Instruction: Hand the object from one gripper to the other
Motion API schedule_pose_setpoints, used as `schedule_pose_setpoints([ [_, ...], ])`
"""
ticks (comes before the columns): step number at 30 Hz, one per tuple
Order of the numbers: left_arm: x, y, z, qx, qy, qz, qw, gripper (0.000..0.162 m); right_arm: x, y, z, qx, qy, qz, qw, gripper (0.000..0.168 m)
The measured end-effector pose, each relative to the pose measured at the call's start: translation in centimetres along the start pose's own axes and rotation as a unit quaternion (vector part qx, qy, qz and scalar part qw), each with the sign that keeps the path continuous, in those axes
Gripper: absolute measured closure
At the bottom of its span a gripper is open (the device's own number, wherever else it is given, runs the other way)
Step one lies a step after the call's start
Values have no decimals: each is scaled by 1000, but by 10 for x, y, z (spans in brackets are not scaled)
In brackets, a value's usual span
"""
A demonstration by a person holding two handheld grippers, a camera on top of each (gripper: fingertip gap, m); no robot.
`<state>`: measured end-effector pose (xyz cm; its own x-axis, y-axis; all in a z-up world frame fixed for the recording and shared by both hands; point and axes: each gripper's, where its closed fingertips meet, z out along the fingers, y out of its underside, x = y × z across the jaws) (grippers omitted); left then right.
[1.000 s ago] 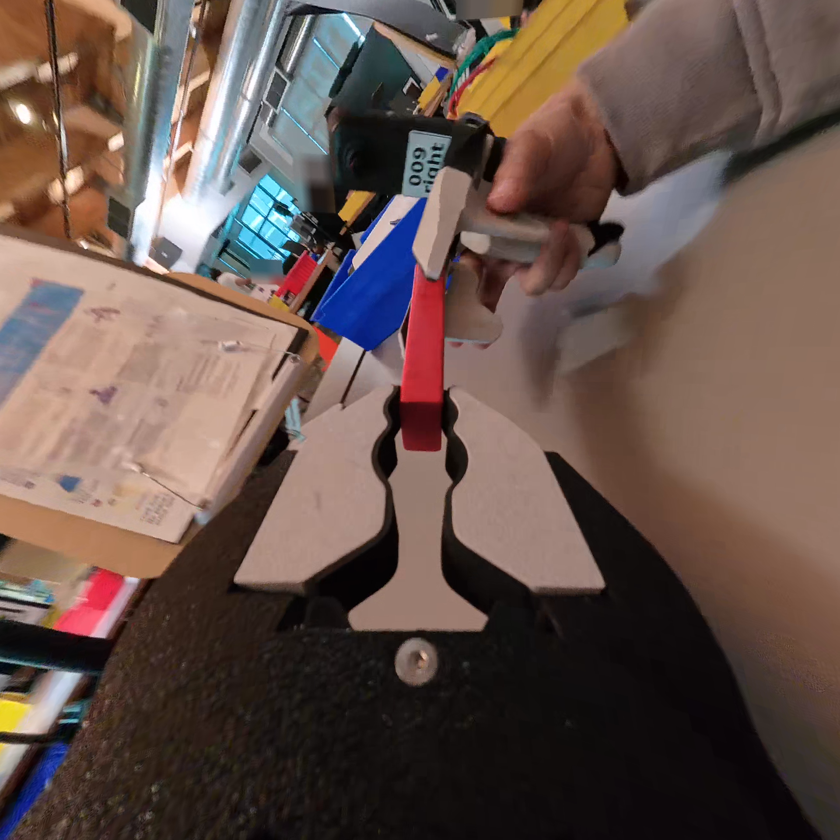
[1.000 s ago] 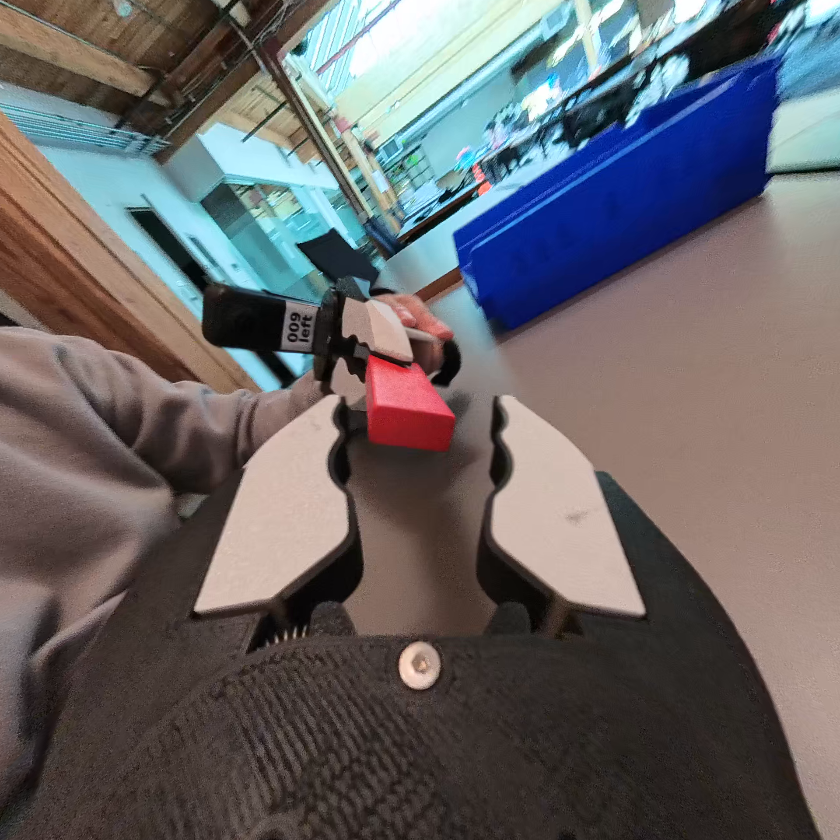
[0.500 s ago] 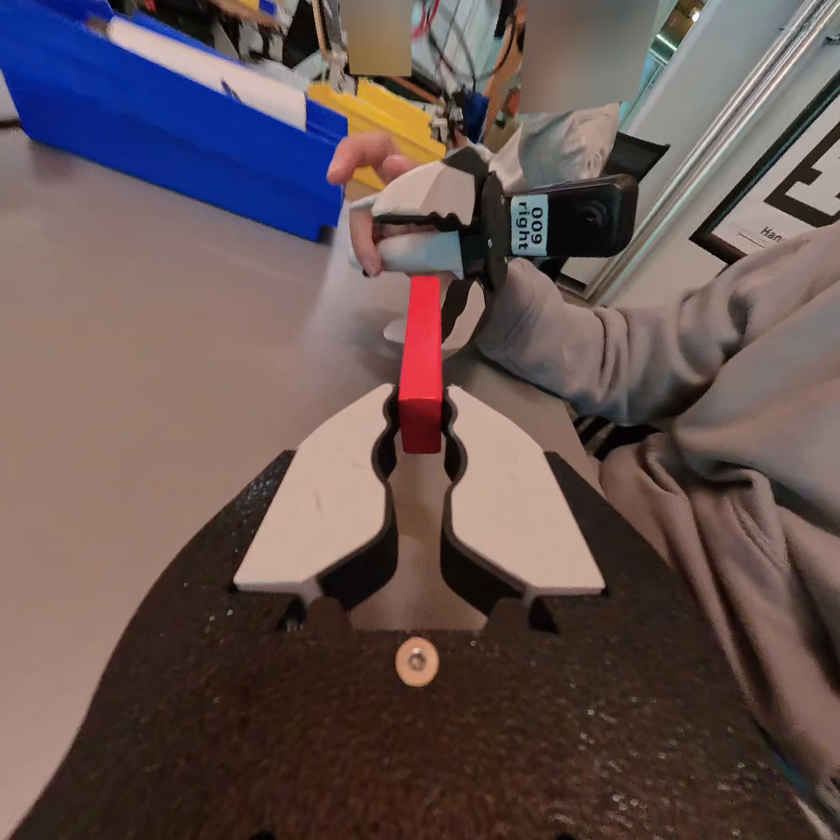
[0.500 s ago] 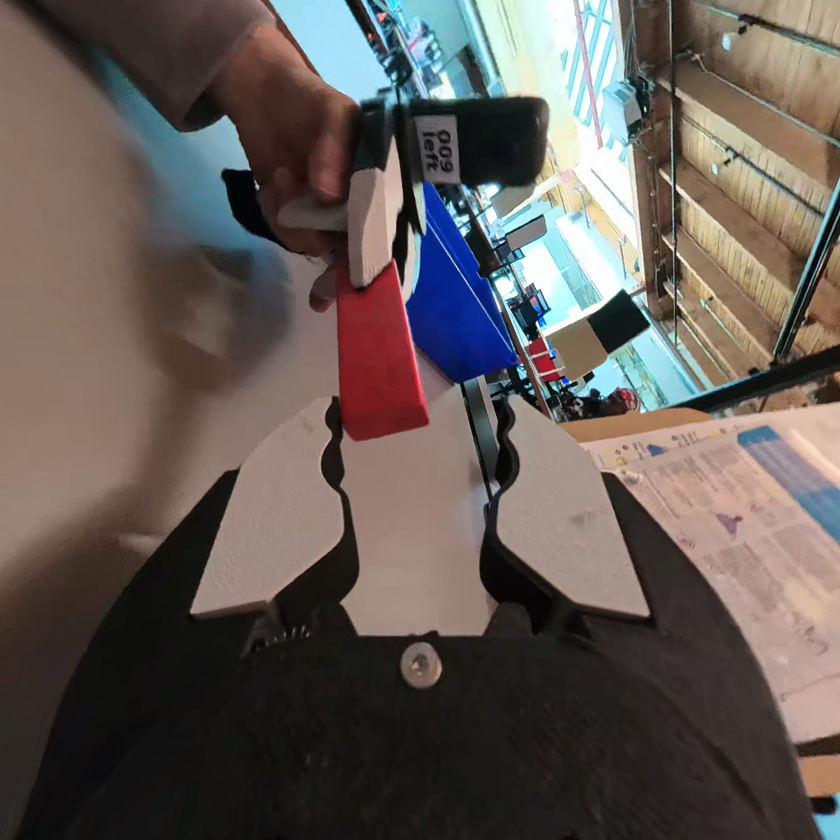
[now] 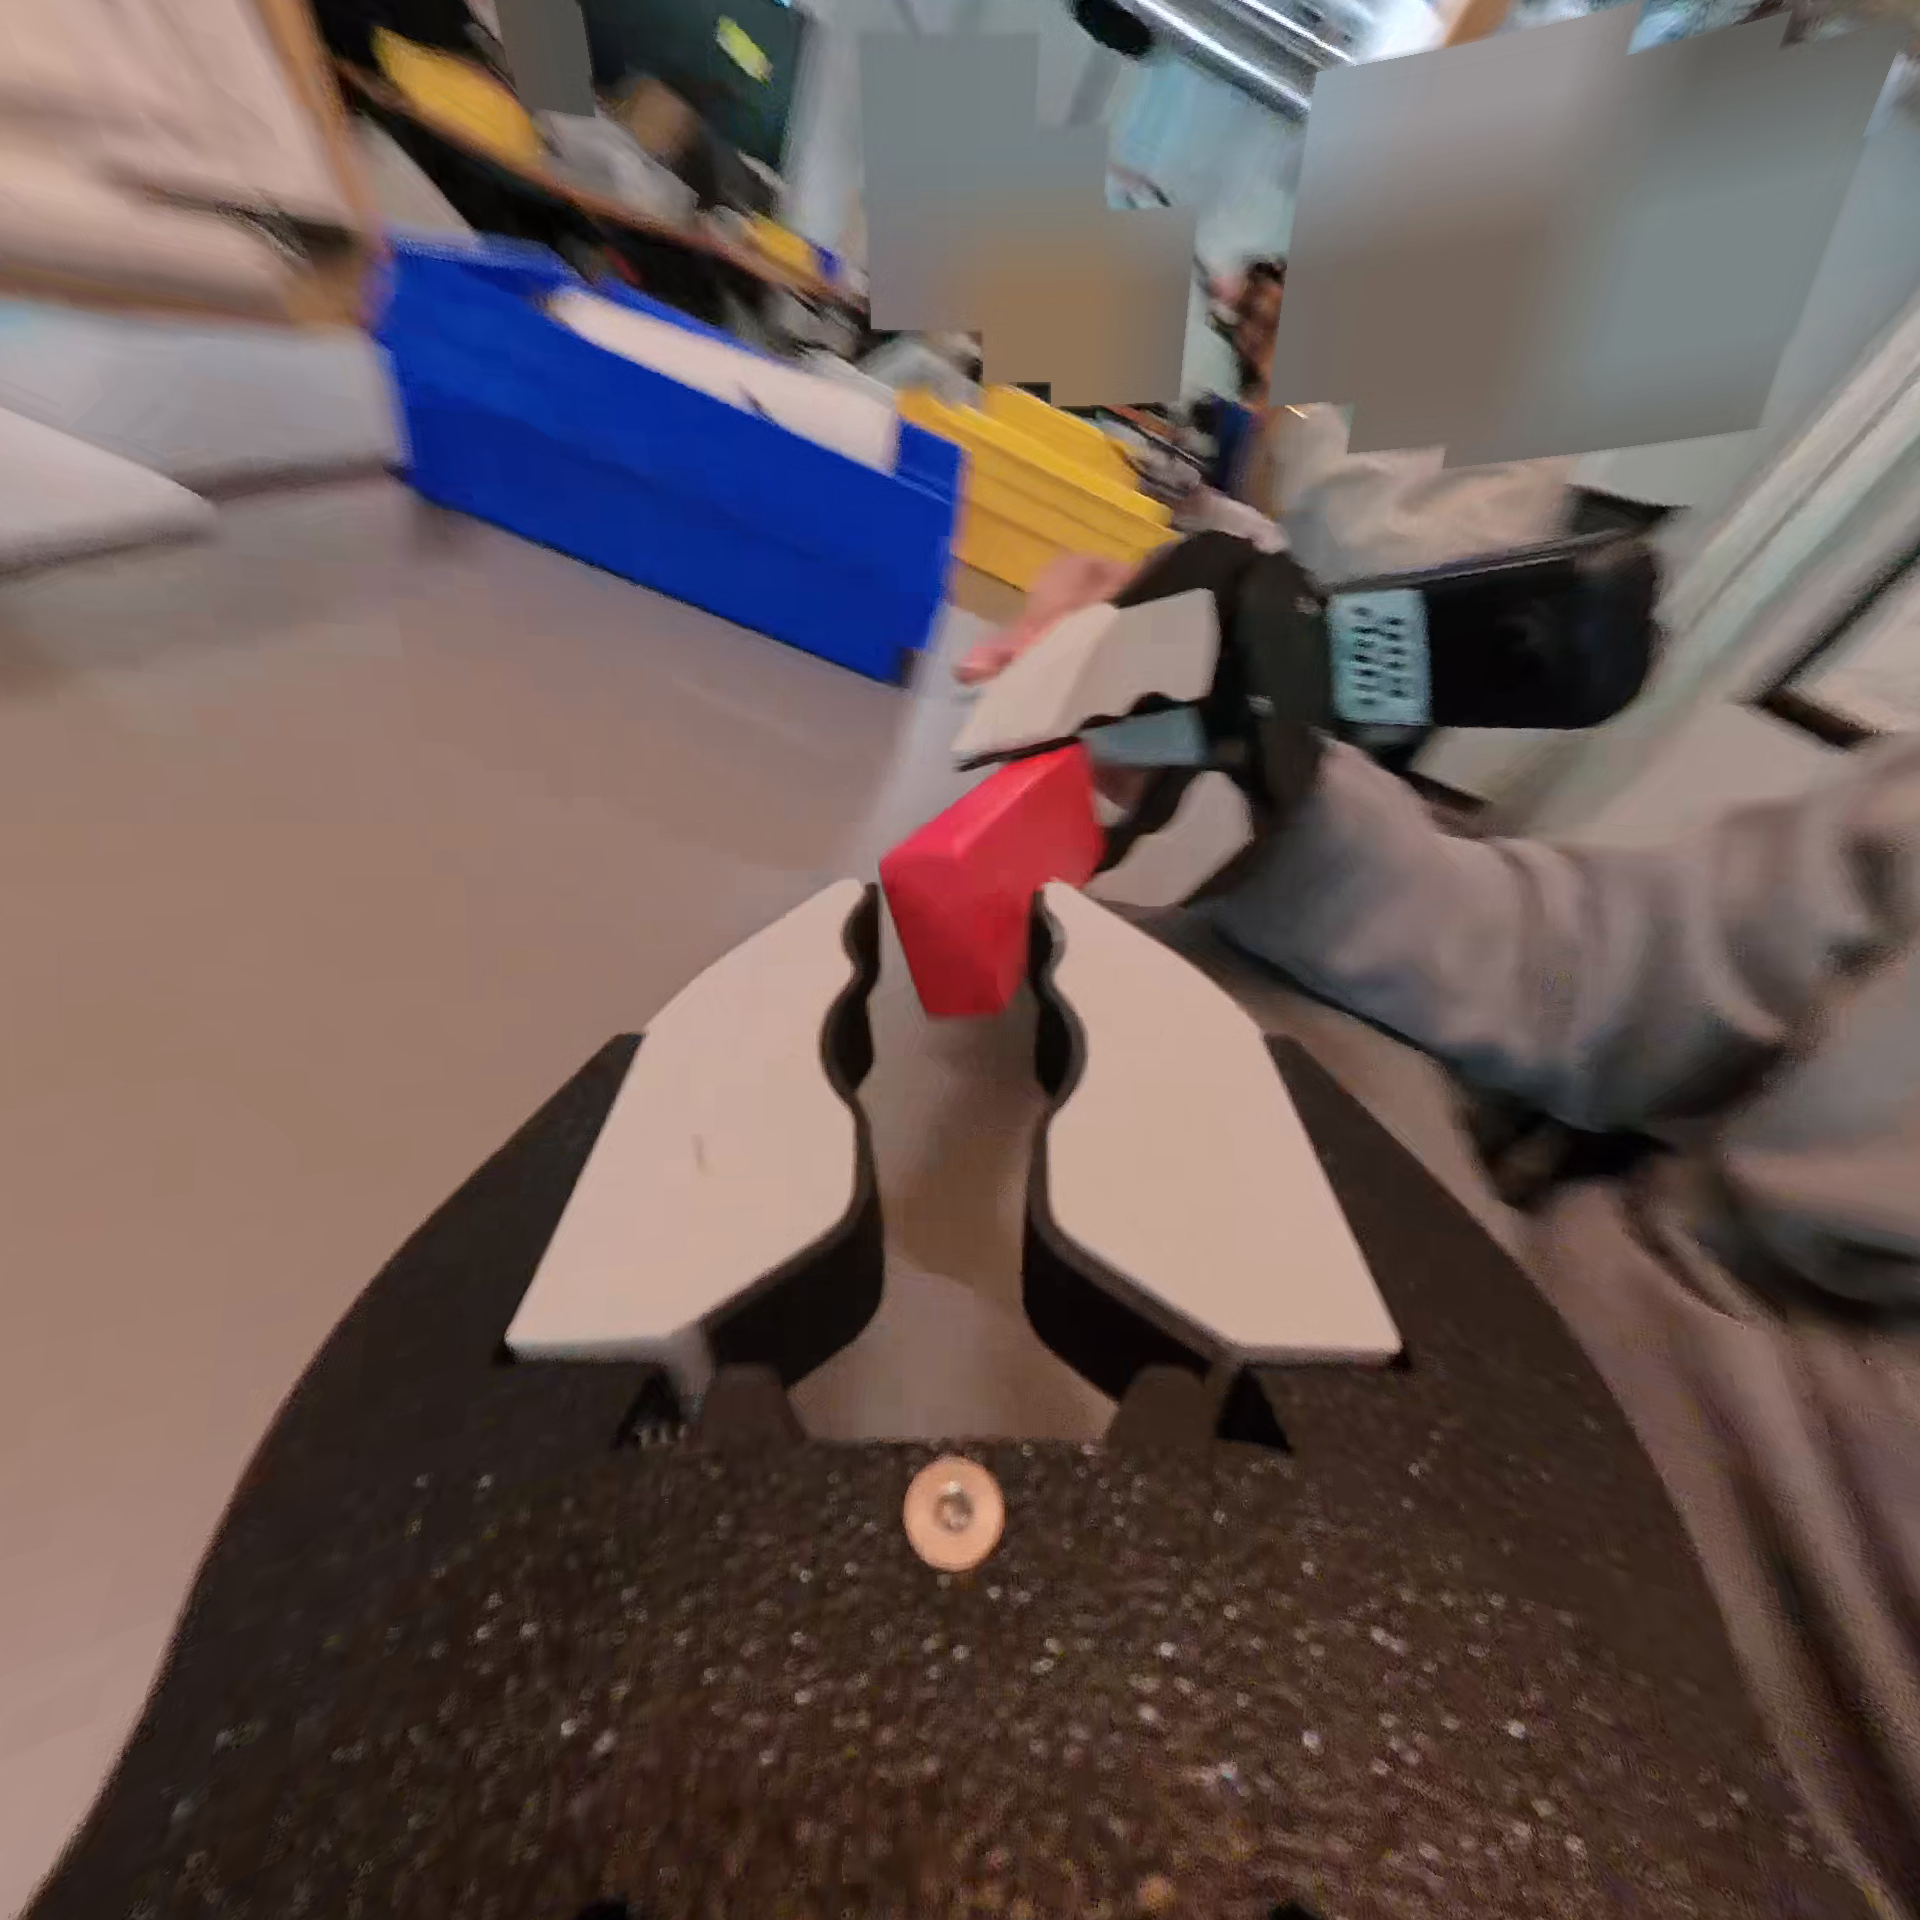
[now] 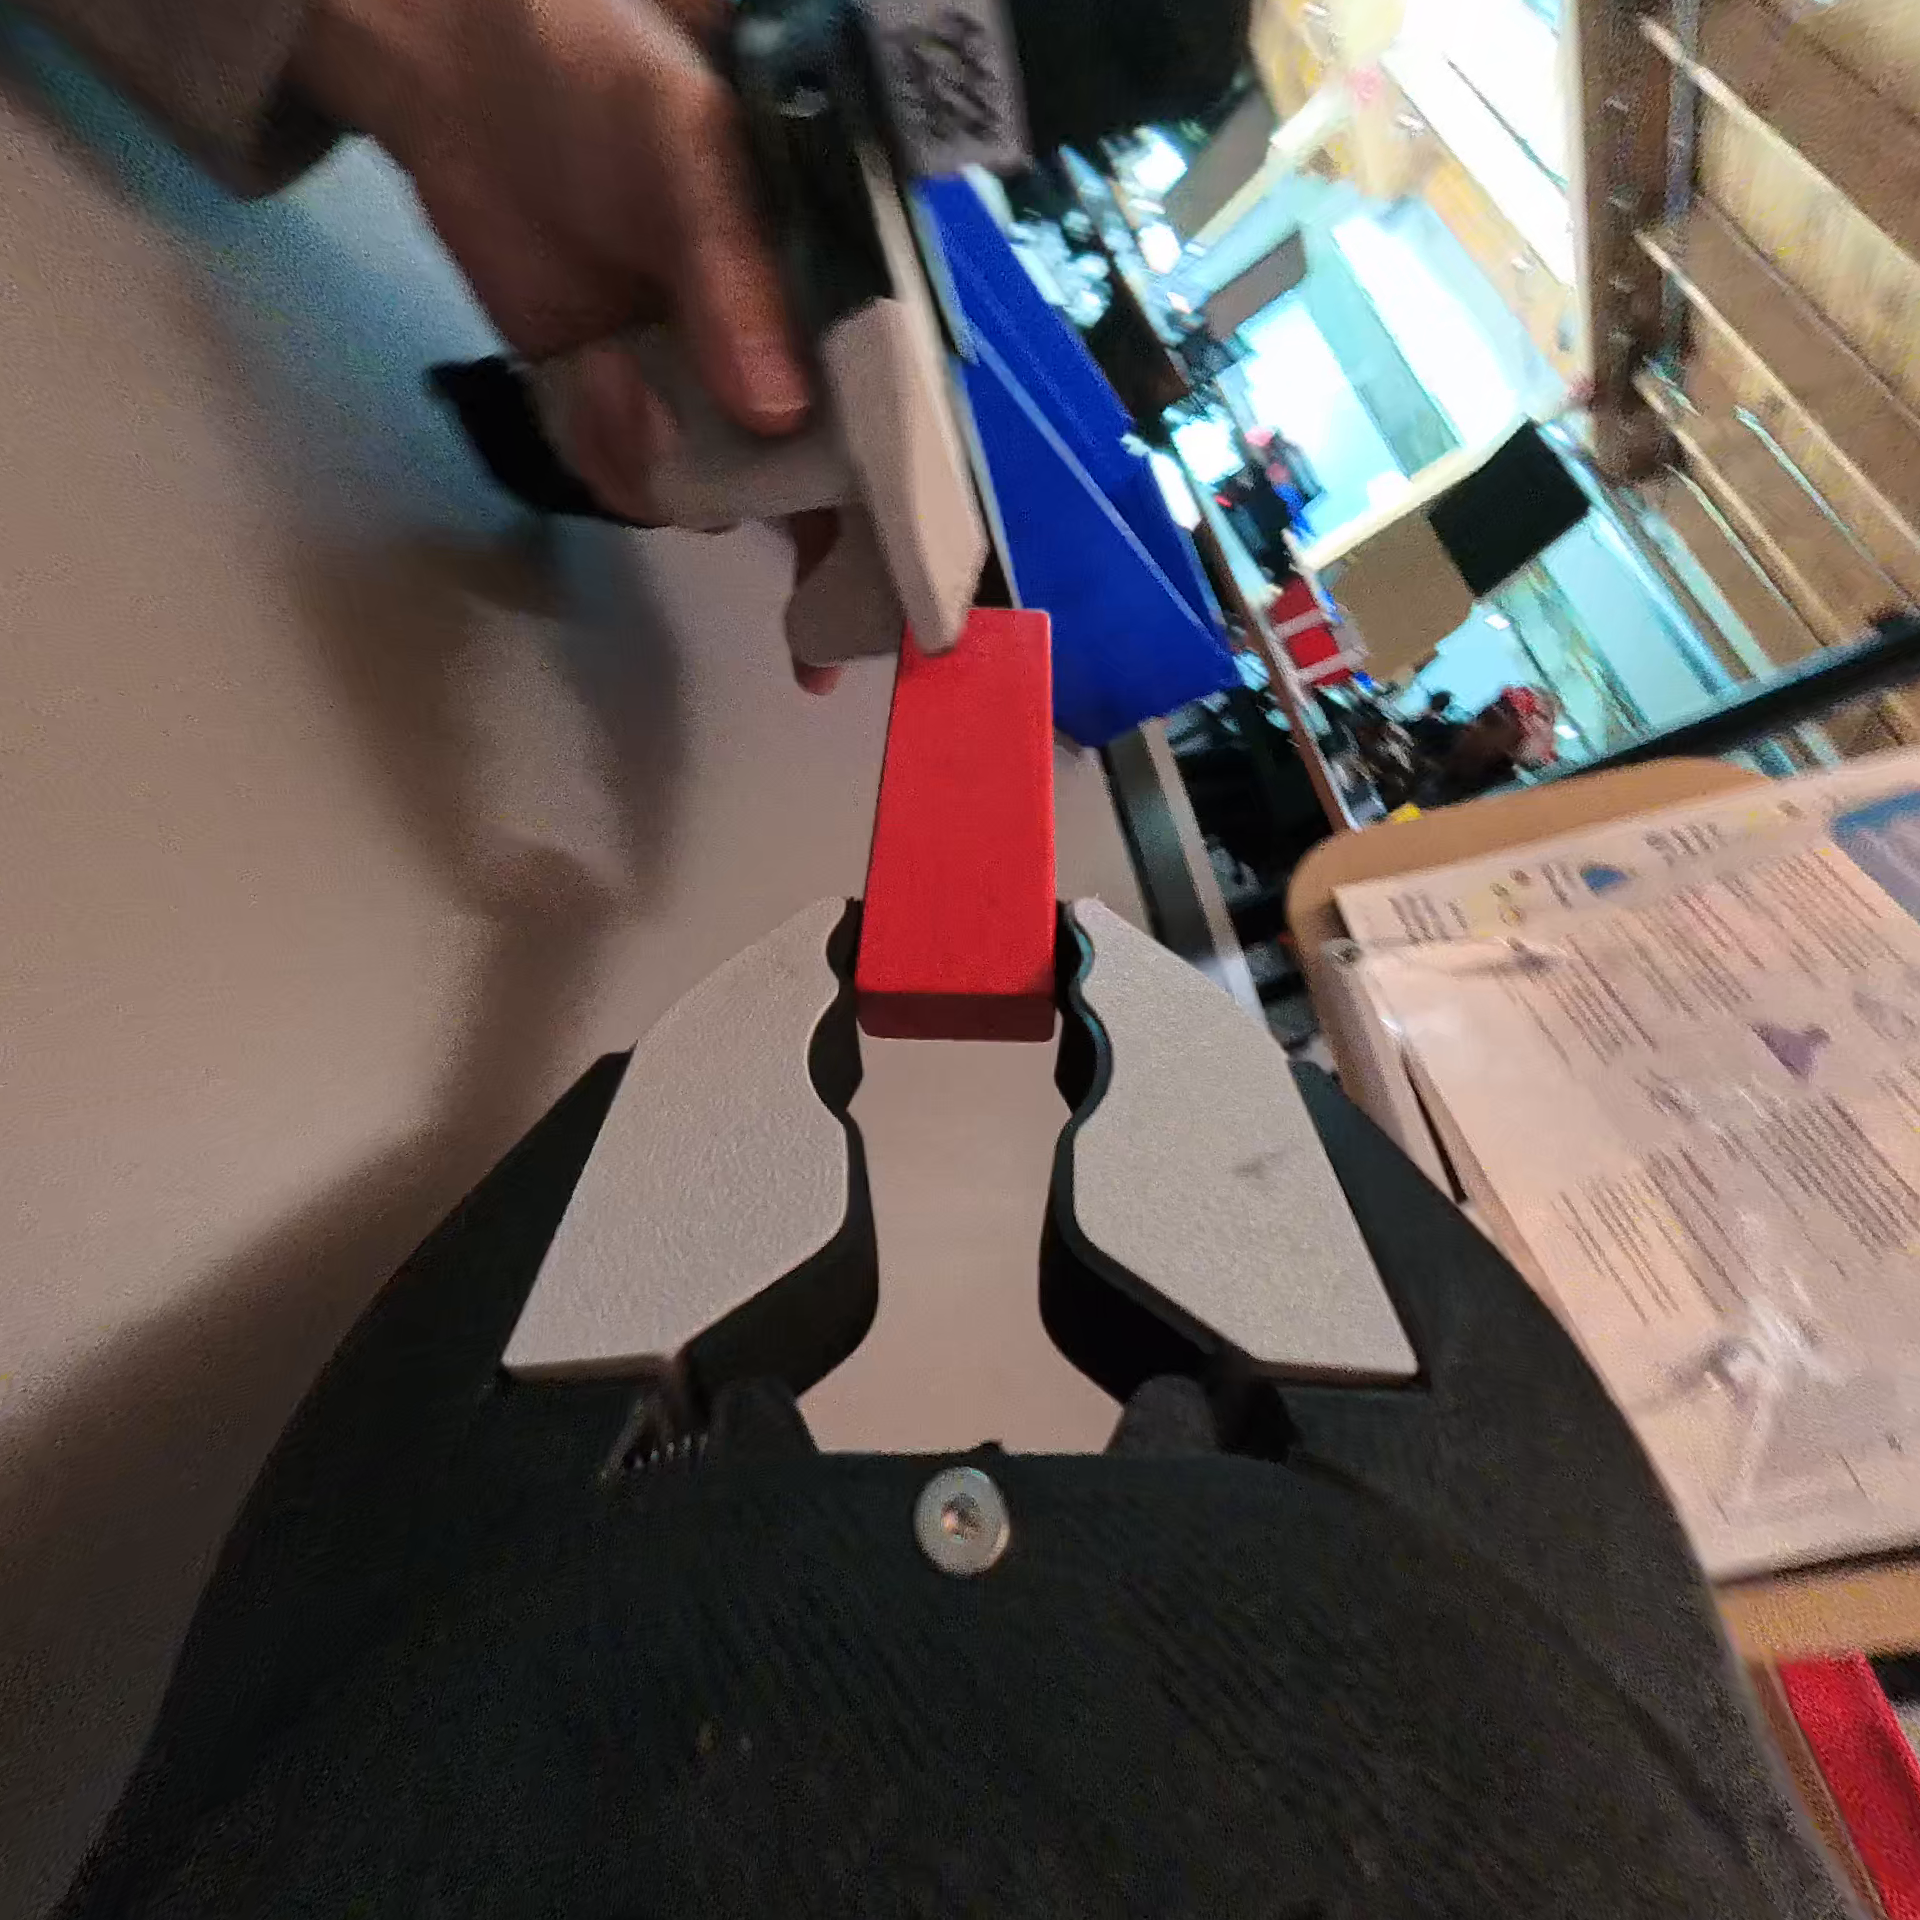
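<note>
Grey table lies under everything, with both tools held up over it. The right gripper is clenched on the near end of the red block, with both fingers flat against its sides. The left gripper looks released. Its jaws stand wider than the block, which sits tilted between the tips with a gap on one side. In the right wrist view only one left finger touches the block's far end. So the block is in the air between the two tools, carried by the right one. The handover looks nearly done.

To finish well, keep the right squeeze firm. Spread the left jaws a bit more, then draw the left tool straight back along the block's length. That way a fingertip does not catch the tilted edge and twist the block loose.

Around:
- Blue bin at the back of the table, with yellow bins behind it.
- A cardboard board with a printed sheet close beside the right tool. This is the one thing to avoid bumping.
- A grey sleeve behind the block, clear of the left tool's way back.
</note>
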<state>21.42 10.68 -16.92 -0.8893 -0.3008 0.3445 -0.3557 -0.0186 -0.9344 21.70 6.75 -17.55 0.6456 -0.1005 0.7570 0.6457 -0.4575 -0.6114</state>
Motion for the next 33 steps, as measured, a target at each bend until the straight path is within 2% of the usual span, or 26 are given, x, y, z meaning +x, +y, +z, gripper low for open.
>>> schedule_pose_setpoints([
  [2,-16,-9,-4,29,-92,66,993,106,14,6,-2,-15,37,15,999,134],
  [4,-27,-13,-7,33,-153,107,982,96,27,14,-4,-37,78,32,996,134],
  [6,-32,-17,-7,42,-189,143,971,86,24,24,-1,-58,57,82,993,133],
  [8,-30,-16,-4,27,-218,242,945,83,16,28,3,-59,27,124,990,133],
  [9,-30,-11,-3,-5,-238,314,919,84,8,30,5,-63,-2,146,987,133],
  [10,-32,-5,-2,-48,-262,391,881,84,6,31,6,-63,-8,155,986,133],
  [13,-38,8,1,-150,-310,573,744,94,0,23,5,-49,-38,187,980,134],
  [15,-37,6,5,-164,-328,631,683,104,-3,16,6,-33,-60,231,971,134],
  [18,-36,-3,9,-164,-351,688,613,111,-5,9,9,-6,-83,325,942,134],
  [20,-36,-8,9,-168,-369,718,566,129,-3,6,9,19,-95,392,915,134],
  [22,-32,-13,10,-153,-376,732,547,141,1,6,7,38,-101,438,892,134],
  [24,-29,-15,10,-139,-376,726,559,142,7,3,4,66,-103,466,876,134],
  [25,-28,-15,11,-139,-372,721,568,143,9,2,3,74,-102,469,874,134],
  [27,-27,-16,11,-145,-370,717,572,144,9,2,2,77,-98,444,887,134],
  [28,-29,-15,11,-153,-371,720,567,146,10,1,2,81,-85,424,898,133],
  [30,-33,-14,8,-170,-377,728,547,146,12,-1,0,88,-72,402,909,118],
  [33,-33,-21,3,-162,-391,746,514,146,21,-9,-3,122,-68,437,888,110],
])
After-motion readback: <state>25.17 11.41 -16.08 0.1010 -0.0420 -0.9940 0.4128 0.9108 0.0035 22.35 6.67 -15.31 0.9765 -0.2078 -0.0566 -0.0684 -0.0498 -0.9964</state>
